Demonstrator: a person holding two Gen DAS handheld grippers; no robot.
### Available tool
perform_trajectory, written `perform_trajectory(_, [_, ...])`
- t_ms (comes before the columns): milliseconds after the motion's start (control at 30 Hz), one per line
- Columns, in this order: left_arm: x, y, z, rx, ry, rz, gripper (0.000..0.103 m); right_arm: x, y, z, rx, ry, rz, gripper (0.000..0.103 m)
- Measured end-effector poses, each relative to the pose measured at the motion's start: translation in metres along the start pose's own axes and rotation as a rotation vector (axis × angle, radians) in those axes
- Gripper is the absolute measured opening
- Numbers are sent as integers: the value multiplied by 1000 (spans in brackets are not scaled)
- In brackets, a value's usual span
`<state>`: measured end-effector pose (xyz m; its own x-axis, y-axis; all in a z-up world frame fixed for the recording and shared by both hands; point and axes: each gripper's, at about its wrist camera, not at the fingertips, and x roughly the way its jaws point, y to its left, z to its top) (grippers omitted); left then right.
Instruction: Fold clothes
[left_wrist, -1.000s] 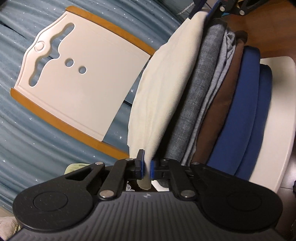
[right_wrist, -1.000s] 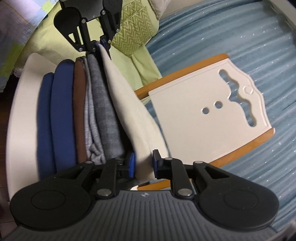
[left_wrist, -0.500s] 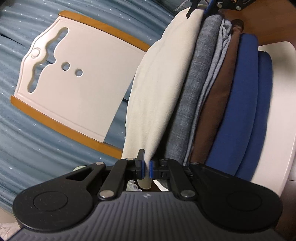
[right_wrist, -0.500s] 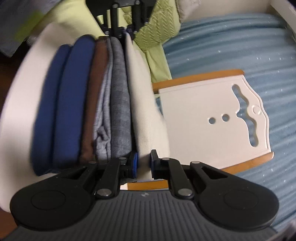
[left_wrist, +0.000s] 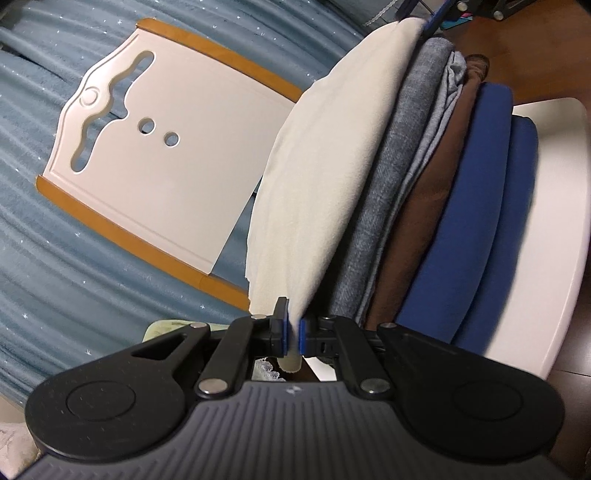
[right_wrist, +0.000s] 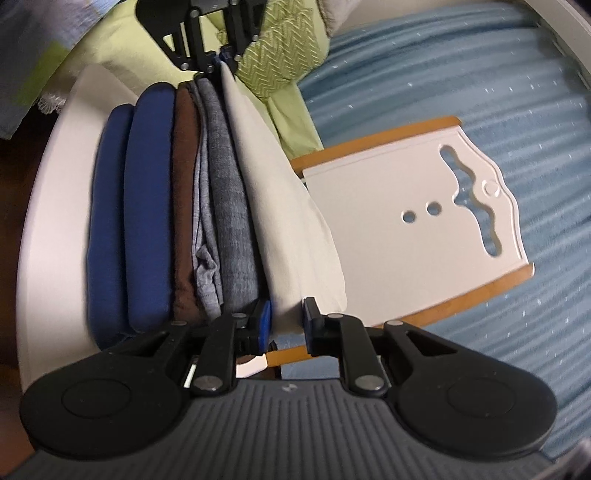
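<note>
Fingers (left_wrist: 283, 326) hide cream cloth's (left_wrist: 325, 177) corner, seemingly pinched.

No legible text, label, brand name or number appears in either view.

One mark is present: a small pale emblem on the ribbed grey gripper body, at 6 o'clock from the jaws. It shows on the left gripper (left_wrist: 291, 330) body in the left wrist view and on the right gripper (right_wrist: 286, 325) body in the right wrist view. It is too small to read; it may be a maker's logo.

The white board (left_wrist: 173, 158) carries a raised ring and cut-outs at its shaped end, with no lettering. The folded clothes (right_wrist: 221, 206) show no visible tags or print.
</note>
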<state>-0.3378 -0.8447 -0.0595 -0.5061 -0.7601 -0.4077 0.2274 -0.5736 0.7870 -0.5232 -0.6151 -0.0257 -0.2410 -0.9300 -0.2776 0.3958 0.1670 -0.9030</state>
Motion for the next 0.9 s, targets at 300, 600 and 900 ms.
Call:
perform_trajectory(300, [-28, 18, -14, -118, 22, 17, 11, -37, -19, -27, 226, 58, -2, 15])
perform_trajectory(600, [-1, 67, 22, -363, -69, 0, 12, 5, -104, -23, 931, -115, 192, 25])
perform_trajectory(900, [51, 63, 23, -483, -42, -193, 4, 92, -107, -32, 1130, -17, 393, 25])
